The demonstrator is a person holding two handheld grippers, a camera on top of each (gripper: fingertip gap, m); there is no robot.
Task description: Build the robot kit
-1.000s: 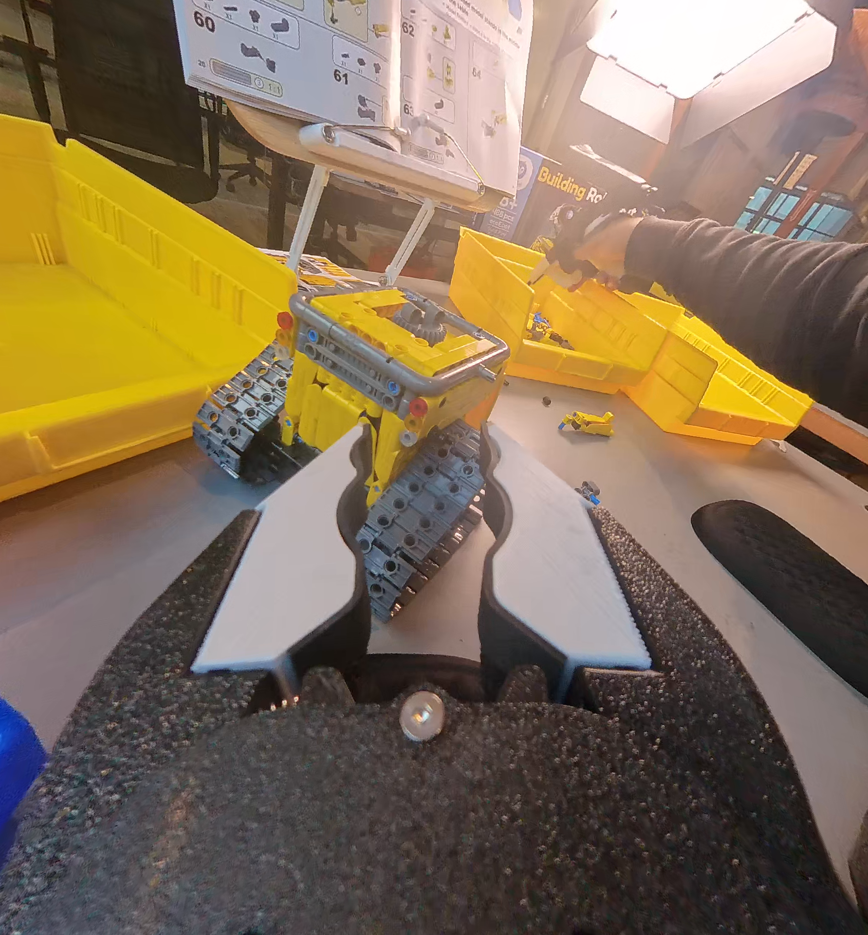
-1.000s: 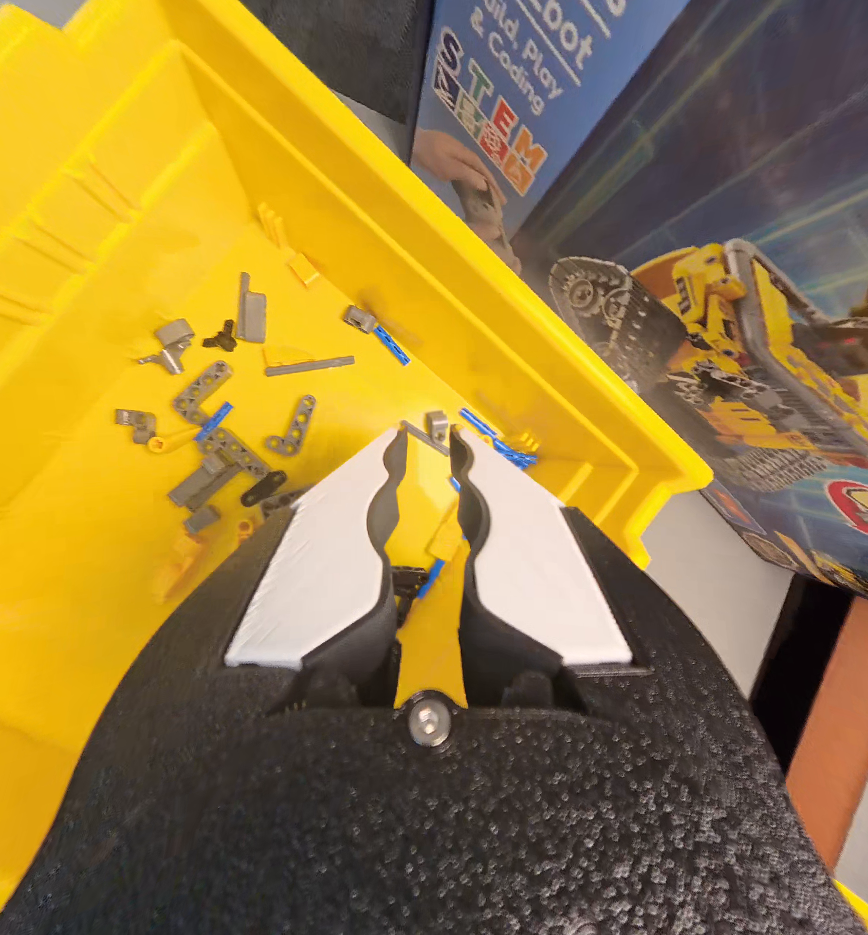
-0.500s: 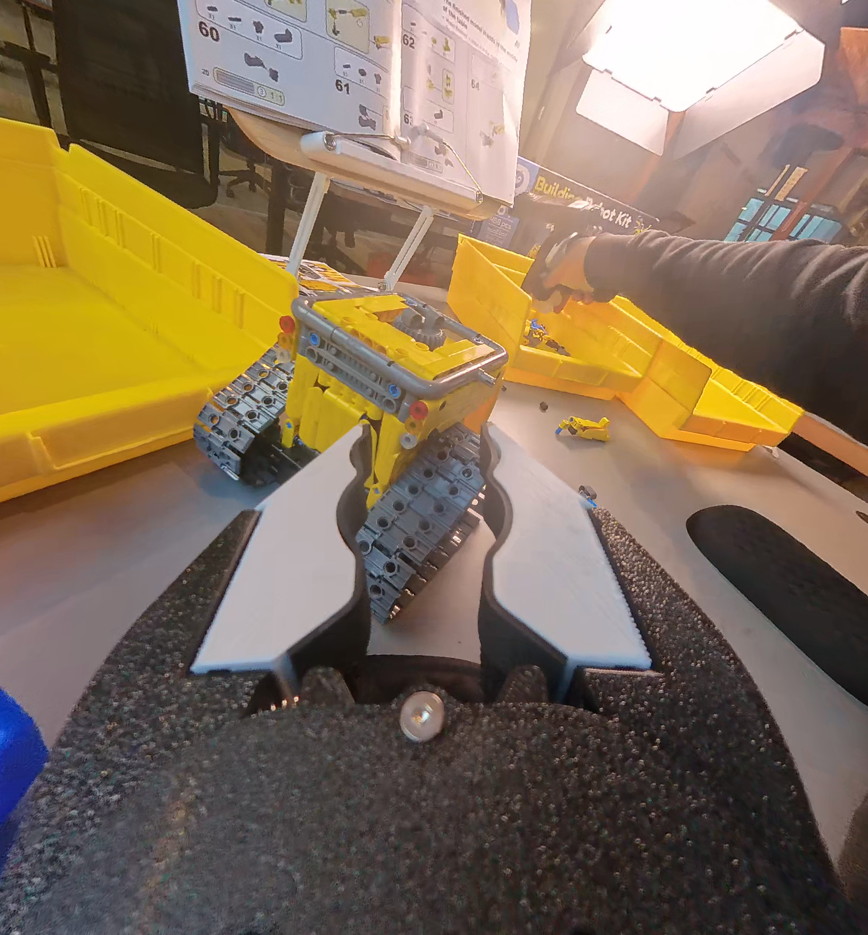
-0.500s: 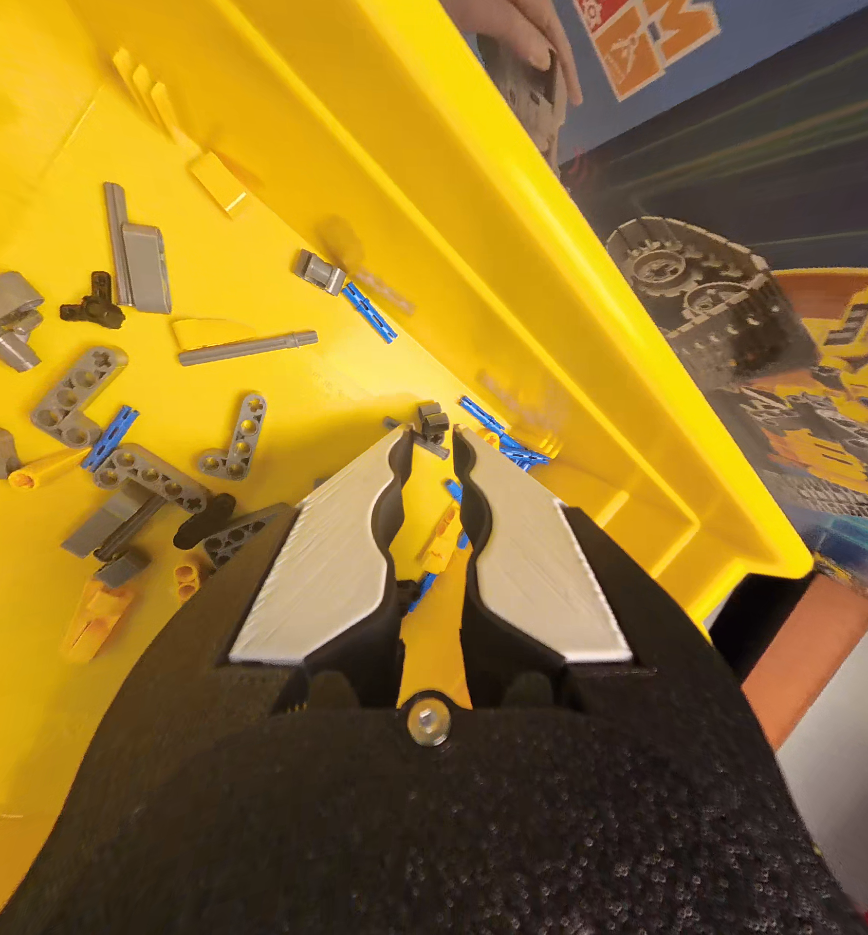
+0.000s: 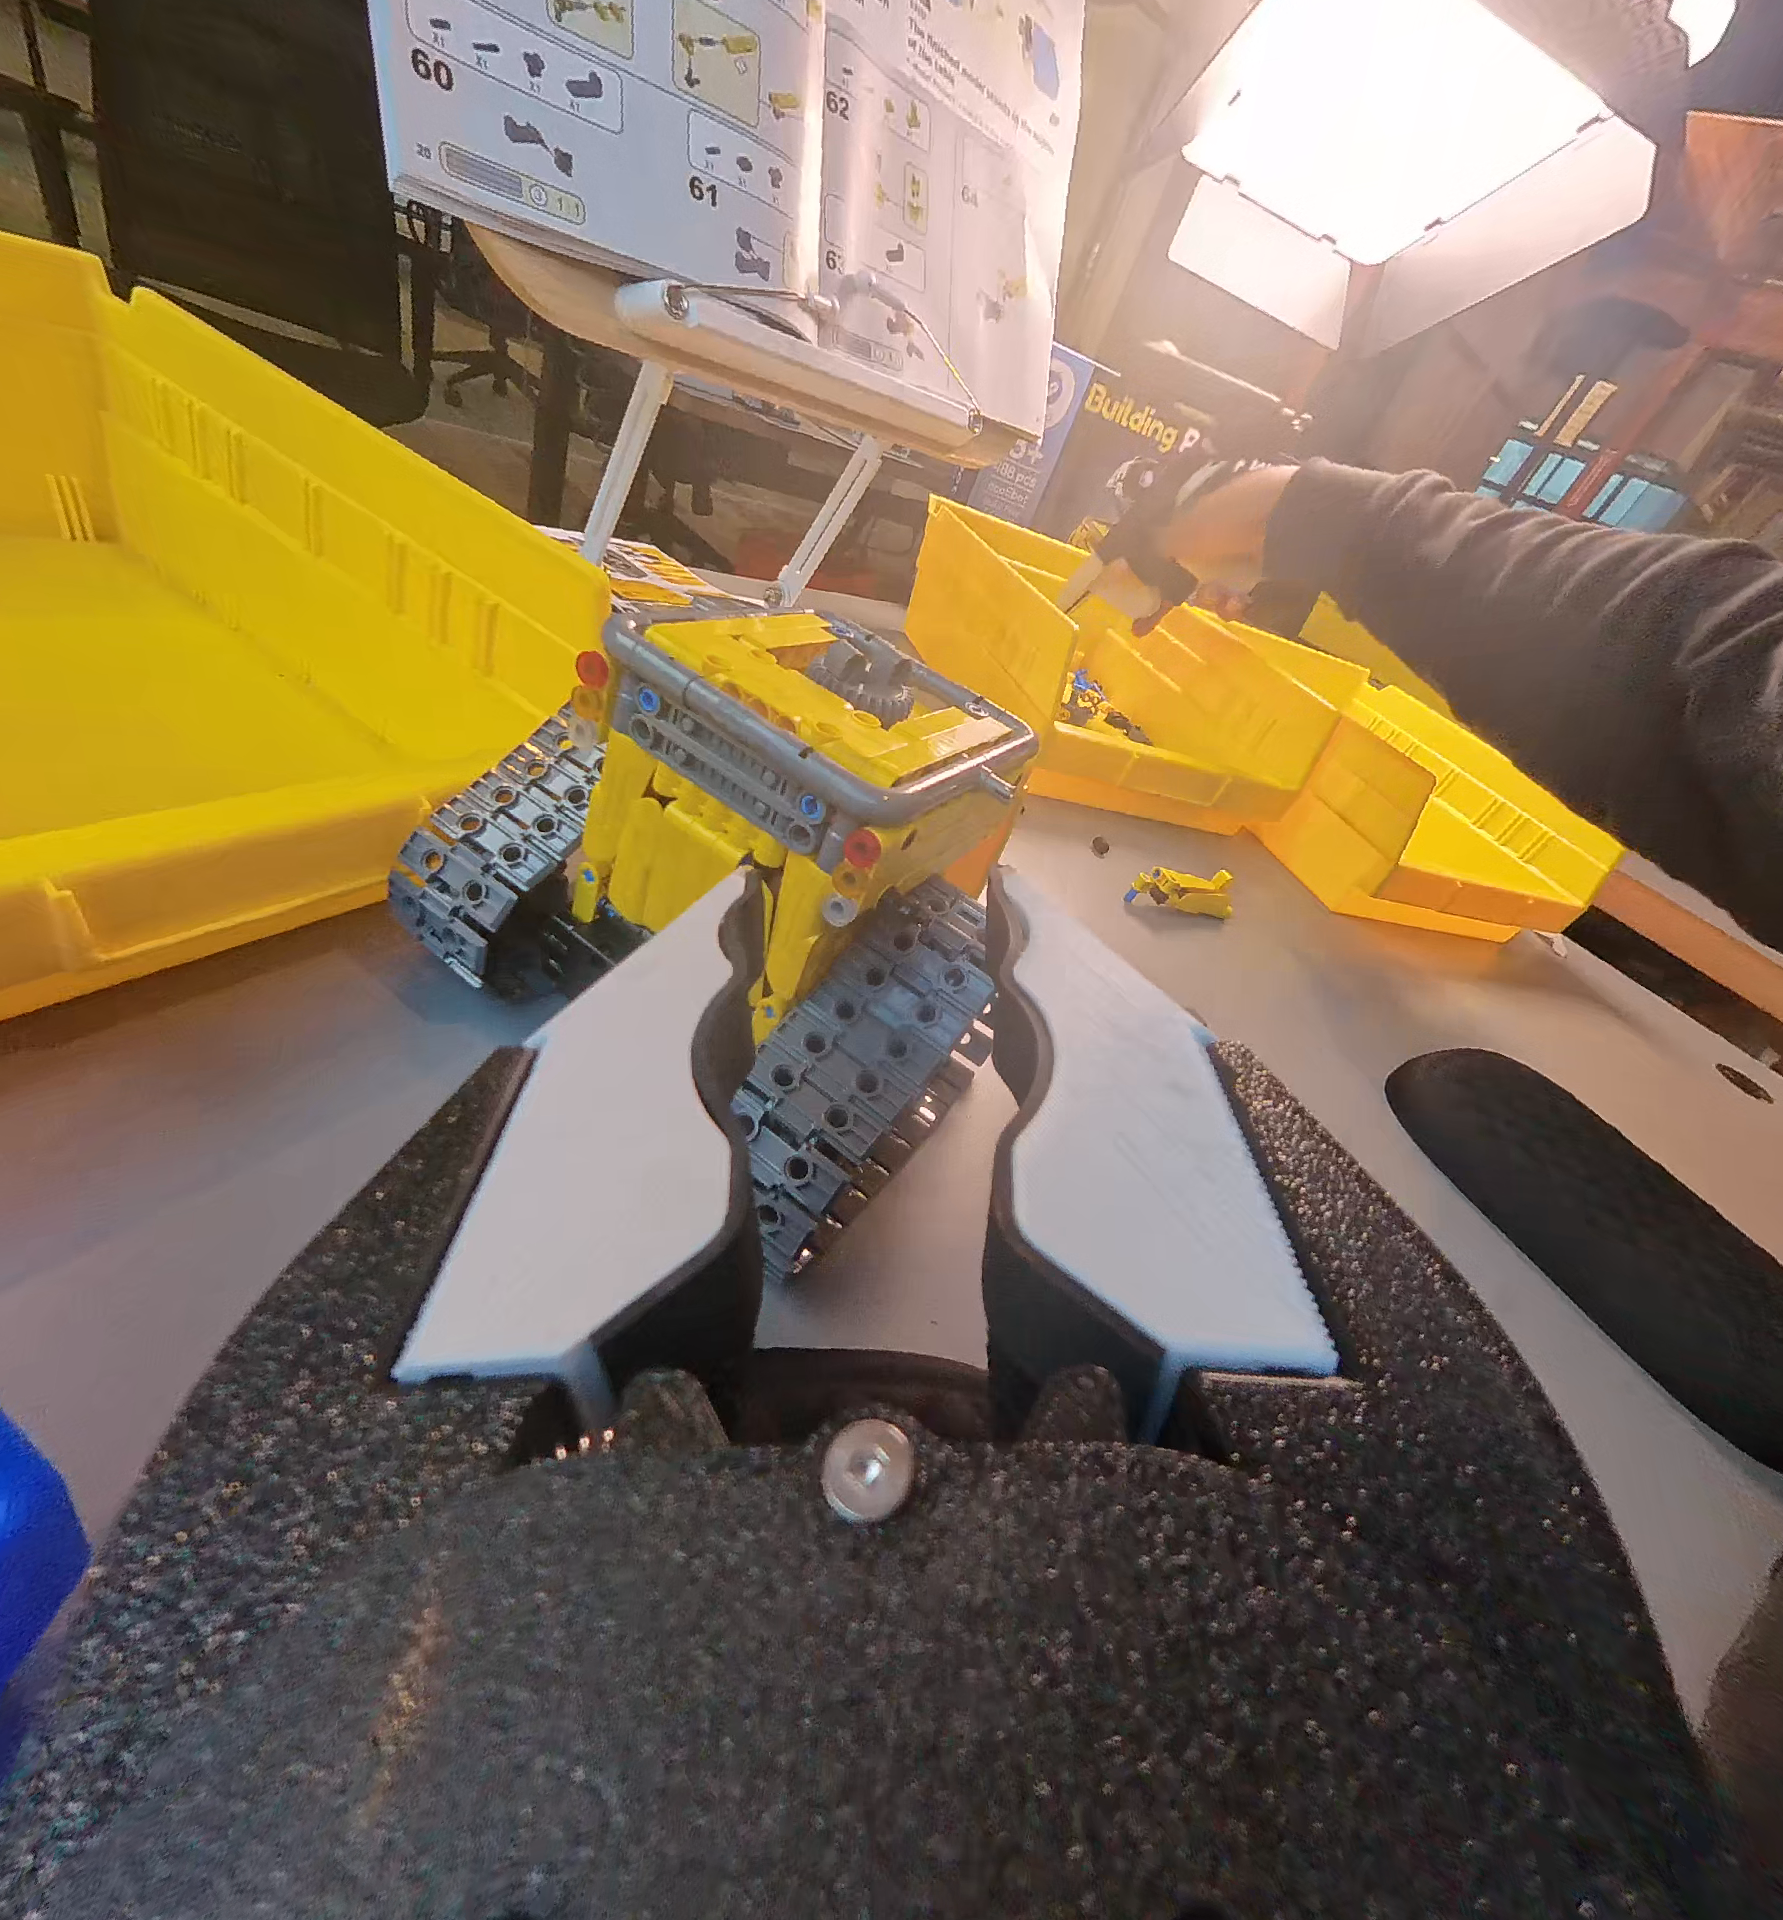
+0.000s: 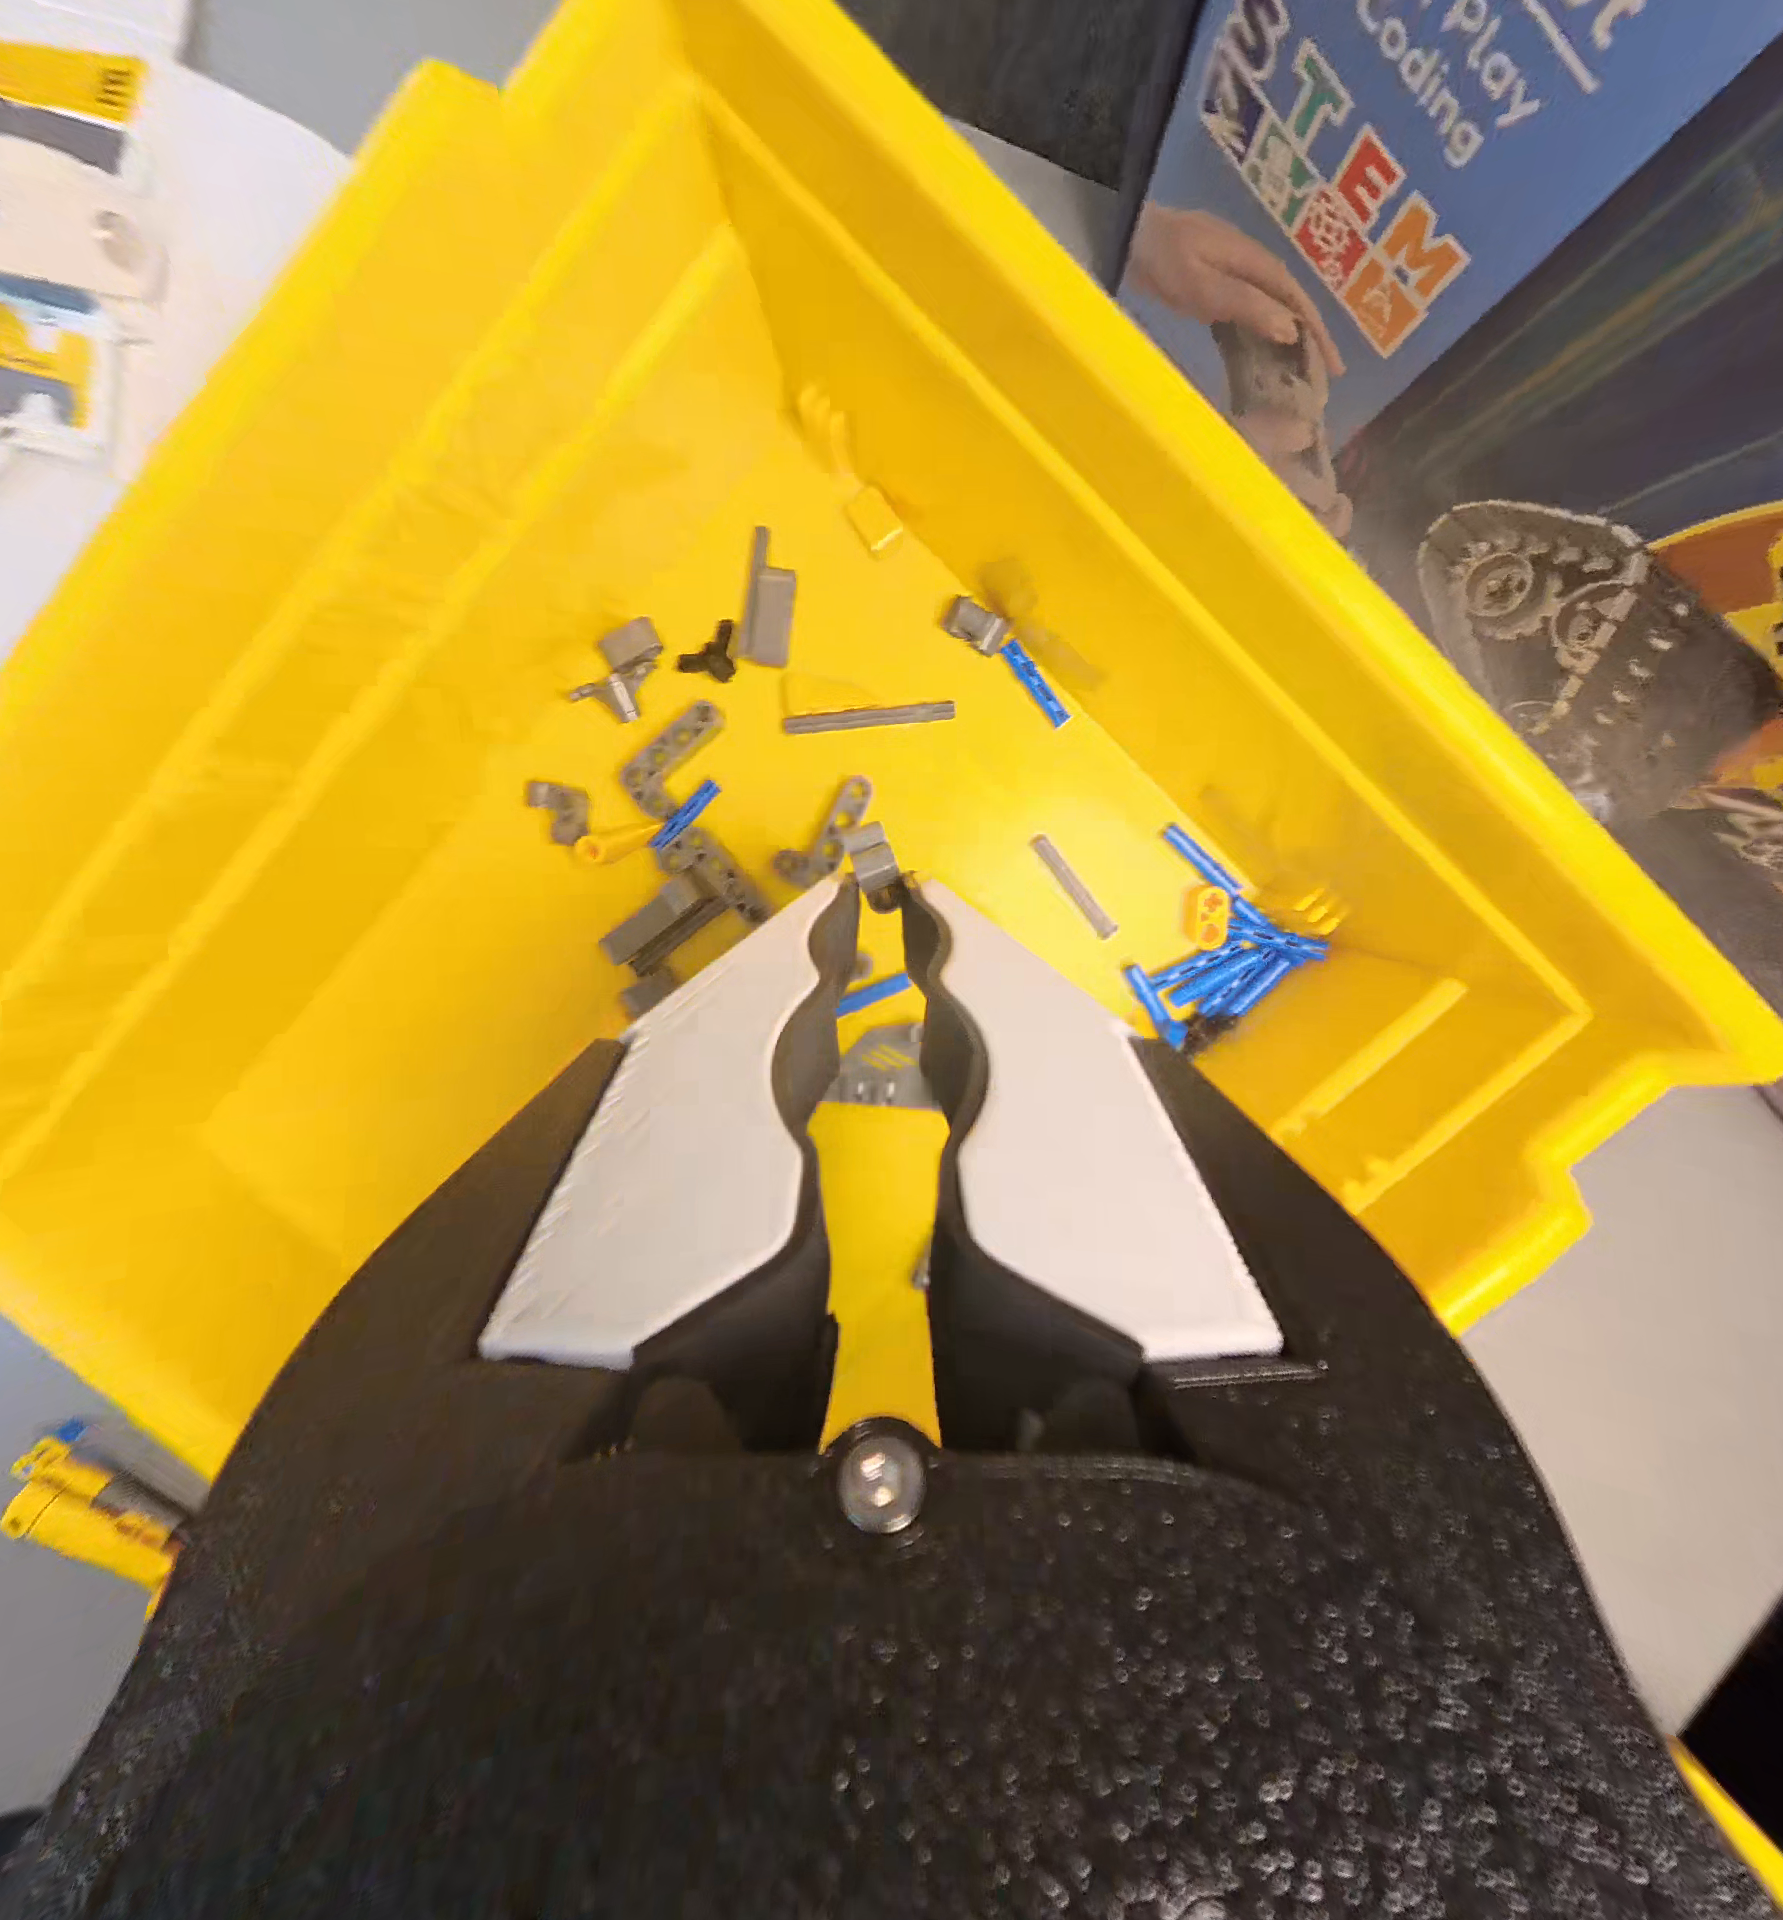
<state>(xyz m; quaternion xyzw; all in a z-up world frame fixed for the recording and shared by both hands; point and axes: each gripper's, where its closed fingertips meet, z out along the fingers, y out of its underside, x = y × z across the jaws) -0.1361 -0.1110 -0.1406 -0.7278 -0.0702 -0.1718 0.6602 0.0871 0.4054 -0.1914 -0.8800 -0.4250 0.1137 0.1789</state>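
Observation:
My left gripper [image 5: 871, 894] is shut on the near grey track [image 5: 866, 1049] of a yellow tracked vehicle model [image 5: 814, 769] that stands on the grey table. My right gripper [image 6: 879, 891] is shut on a small grey connector piece [image 6: 874, 857], held at the fingertips above the floor of a yellow parts bin [image 6: 970, 343]. Under it lie loose grey beams [image 6: 674, 769], a grey axle [image 6: 866, 717] and a bunch of blue pins [image 6: 1219, 966]. In the left wrist view a person's sleeved arm [image 5: 1593, 665] reaches over that bin [image 5: 980, 613].
A large yellow tray [image 5: 139, 675] lies left of the model. An open instruction booklet [image 5: 721, 135] stands on a stand behind it. A small yellow sub-assembly [image 5: 1183, 891] lies on the table. A kit box [image 6: 1593, 520] stands behind the bin. A black pad [image 5: 1614, 1236] is at the right. The left gripper's tips are roughly 55 cm from the right gripper's. Between my right fingertips and the grey axle [image 6: 866, 717] there is roughly 7 cm.
My right gripper has closed on the small grey connector and pulled up and back from the bin floor, so more of the bin shows. My left gripper stays on the track.

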